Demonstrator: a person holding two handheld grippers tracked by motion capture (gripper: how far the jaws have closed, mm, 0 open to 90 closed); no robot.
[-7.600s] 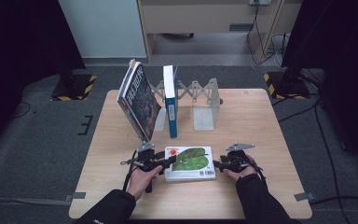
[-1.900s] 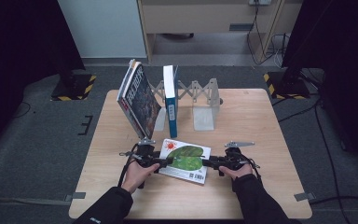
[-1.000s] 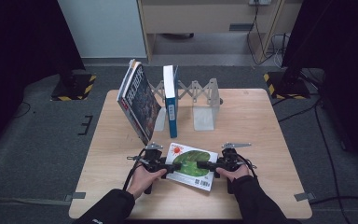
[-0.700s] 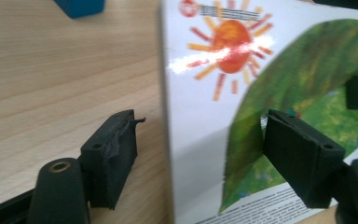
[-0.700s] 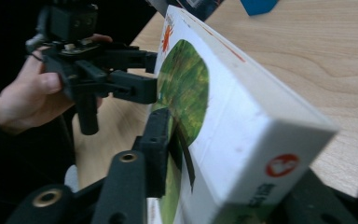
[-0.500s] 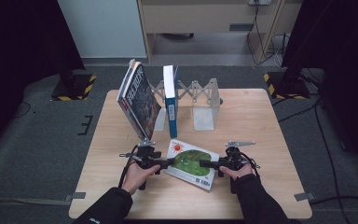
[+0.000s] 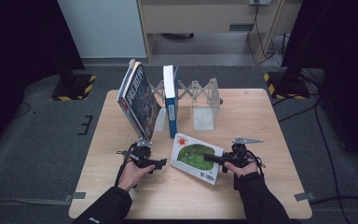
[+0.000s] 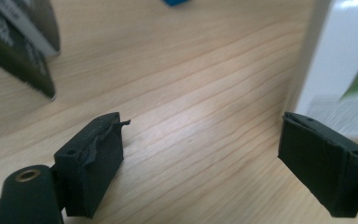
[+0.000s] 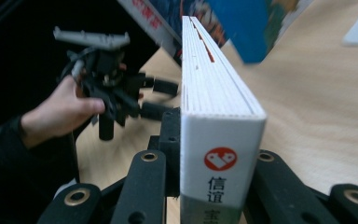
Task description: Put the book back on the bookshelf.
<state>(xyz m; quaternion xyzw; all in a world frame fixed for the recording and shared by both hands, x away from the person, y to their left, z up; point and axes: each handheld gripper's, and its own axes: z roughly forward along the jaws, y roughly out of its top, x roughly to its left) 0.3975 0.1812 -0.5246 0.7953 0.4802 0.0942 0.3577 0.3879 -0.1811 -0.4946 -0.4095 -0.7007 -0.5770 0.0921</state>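
Right gripper point(image 7: 213, 159) is clenched on the book point(image 7: 196, 157), its jaws pressing both covers near the spine end, as the right gripper view shows with the white spine point(image 9: 221, 170) standing upright between them. From above, the book sits at the front middle of the desk point(image 7: 256, 116), its green cover tilted up toward the camera, its long axis running from the far left down to the near right; the near right corner carries a barcode. Whether its lower edge touches the desk I cannot tell.

Left gripper point(image 7: 161, 163) lies just left of the book and has let go: its jaws have just been opening, bare wood between them, with the book's white edge point(image 8: 314, 56) beside the right jaw.

Behind, a dark book point(image 7: 140, 100) leans left and a blue book point(image 7: 170, 100) stands upright in a folding rack point(image 7: 200, 91). Cover print is too blurred to read.
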